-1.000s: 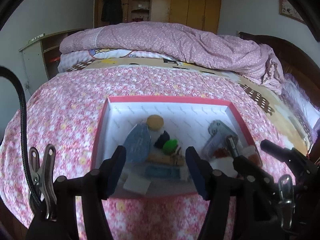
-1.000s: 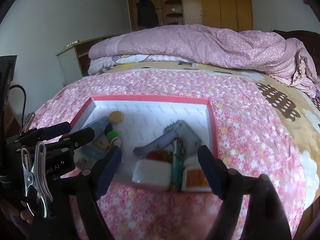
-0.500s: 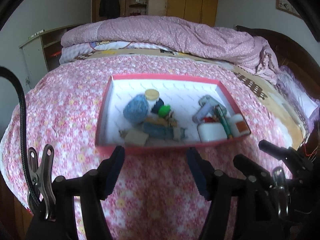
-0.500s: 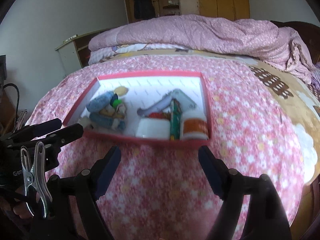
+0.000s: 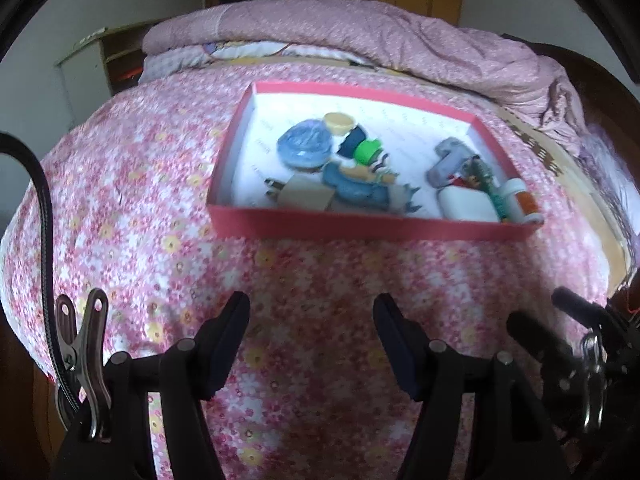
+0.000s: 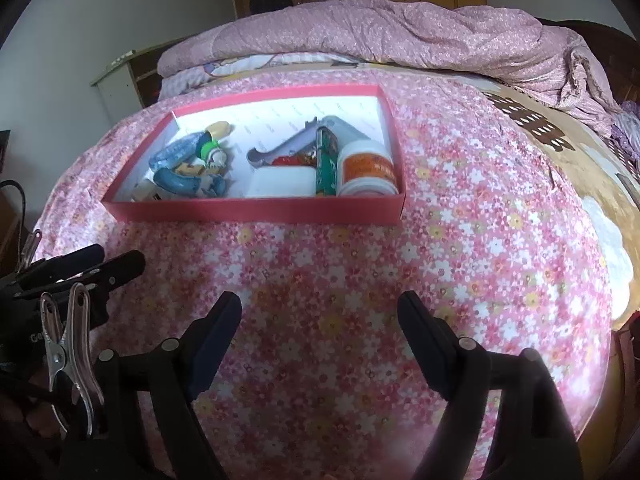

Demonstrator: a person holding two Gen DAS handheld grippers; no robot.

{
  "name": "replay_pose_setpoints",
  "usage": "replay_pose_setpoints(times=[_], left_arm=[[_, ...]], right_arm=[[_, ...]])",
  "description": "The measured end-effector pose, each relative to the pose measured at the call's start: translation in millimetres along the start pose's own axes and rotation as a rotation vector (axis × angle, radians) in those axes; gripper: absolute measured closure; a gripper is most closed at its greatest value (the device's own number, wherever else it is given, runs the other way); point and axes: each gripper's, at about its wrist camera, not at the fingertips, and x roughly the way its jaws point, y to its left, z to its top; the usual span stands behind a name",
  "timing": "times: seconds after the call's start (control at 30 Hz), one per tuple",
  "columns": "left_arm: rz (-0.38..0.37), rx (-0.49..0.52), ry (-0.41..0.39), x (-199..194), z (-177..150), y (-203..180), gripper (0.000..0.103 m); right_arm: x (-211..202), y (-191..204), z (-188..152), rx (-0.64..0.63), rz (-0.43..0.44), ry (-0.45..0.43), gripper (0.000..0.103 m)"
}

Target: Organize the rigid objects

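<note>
A bed [image 5: 168, 216] under a pink floral cover is filling both views, with a quilt [image 6: 400, 36] lying heaped along its far side. A red box [image 6: 256, 211] is sitting on the cover, well beyond both grippers, and every loose object in sight is lying inside it: none is showing on the cover around it.

At the box's right end an orange-labelled bottle [image 6: 366, 172] is lying on its side, touching a green stick [image 6: 326, 160], a white block [image 6: 280, 182] and a grey tool [image 5: 448, 158]. At the left end a blue disc [image 5: 306, 146], a blue toy [image 5: 356, 190] and a green cap [image 5: 368, 151] are crowding together.

The left gripper [image 5: 311, 326] is hanging over bare cover, jaws apart and empty. The right gripper [image 6: 320, 322] is opening, nothing between its jaws.

By the look of it the gathering is done; what may be left is only tidying inside the box.
</note>
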Motion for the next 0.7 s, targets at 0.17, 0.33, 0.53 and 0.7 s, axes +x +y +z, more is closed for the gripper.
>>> replay_pose_setpoints(times=[0.17, 0.33, 0.53, 0.7], left_arm=[[0.004, -0.032, 0.031, 12, -4, 6, 0.032], [0.0, -0.017, 0.029, 15, -5, 2, 0.023], [0.022, 0.017, 0.026, 17, -8, -6, 0.017], [0.035, 0.019, 0.02, 18, -8, -9, 0.013]], right_arm=[[14, 1, -7, 0.003, -0.026, 0.052, 0.018], [15, 5, -11, -0.026, -0.068, 0.036, 0.016], [18, 6, -13, -0.032, -0.072, 0.024, 0.008], [19, 5, -13, -0.02, -0.074, 0.012, 0.005]])
